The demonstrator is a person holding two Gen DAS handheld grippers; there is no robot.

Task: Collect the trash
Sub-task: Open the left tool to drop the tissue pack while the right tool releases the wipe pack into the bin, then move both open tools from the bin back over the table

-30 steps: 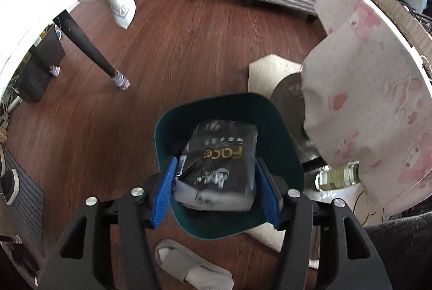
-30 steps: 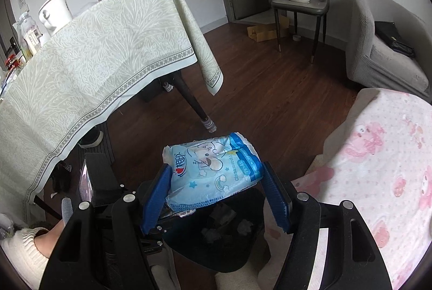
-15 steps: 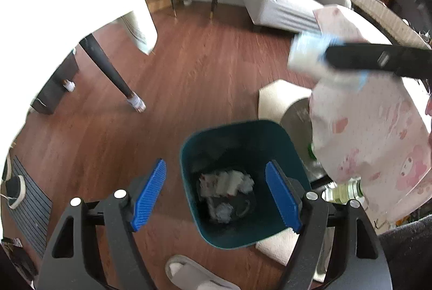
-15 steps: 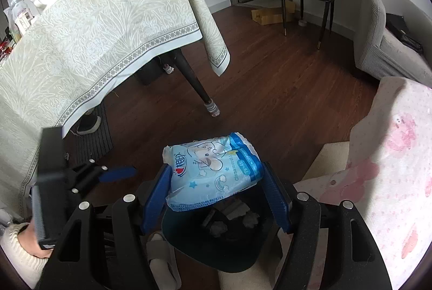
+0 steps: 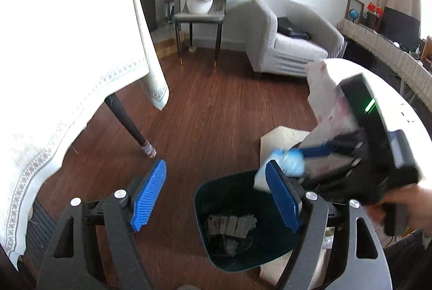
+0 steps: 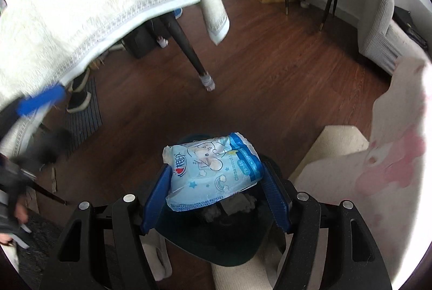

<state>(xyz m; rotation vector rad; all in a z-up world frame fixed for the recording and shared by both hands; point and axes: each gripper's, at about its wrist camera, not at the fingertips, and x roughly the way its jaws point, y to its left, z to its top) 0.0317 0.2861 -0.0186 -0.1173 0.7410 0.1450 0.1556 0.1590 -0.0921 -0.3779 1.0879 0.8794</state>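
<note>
A dark teal trash bin [image 5: 205,236] stands on the wood floor, with pale tissue wads [image 5: 232,225] and dark trash on its bottom. My left gripper [image 5: 216,195] hangs above the bin's left rim, open, with nothing between its blue pads. My right gripper [image 6: 216,182] is shut on a light blue tissue pack [image 6: 210,160] right over the bin [image 6: 210,241]. In the left wrist view that pack [image 5: 293,163] hovers at the bin's far right rim, with the right gripper's black body [image 5: 372,144] and a hand behind it.
A table with a pale tablecloth [image 5: 67,60] and a dark leg [image 5: 129,122] stands left of the bin. A pink-patterned cloth [image 6: 391,155] and a cream mat [image 5: 280,138] lie to the right. A grey armchair [image 5: 291,47] and a chair with a plant [image 5: 205,12] stand at the back.
The left gripper let go of a black pack, which dropped into the bin, then rose with its jaws open. The right gripper came down over the bin with the blue pack.
</note>
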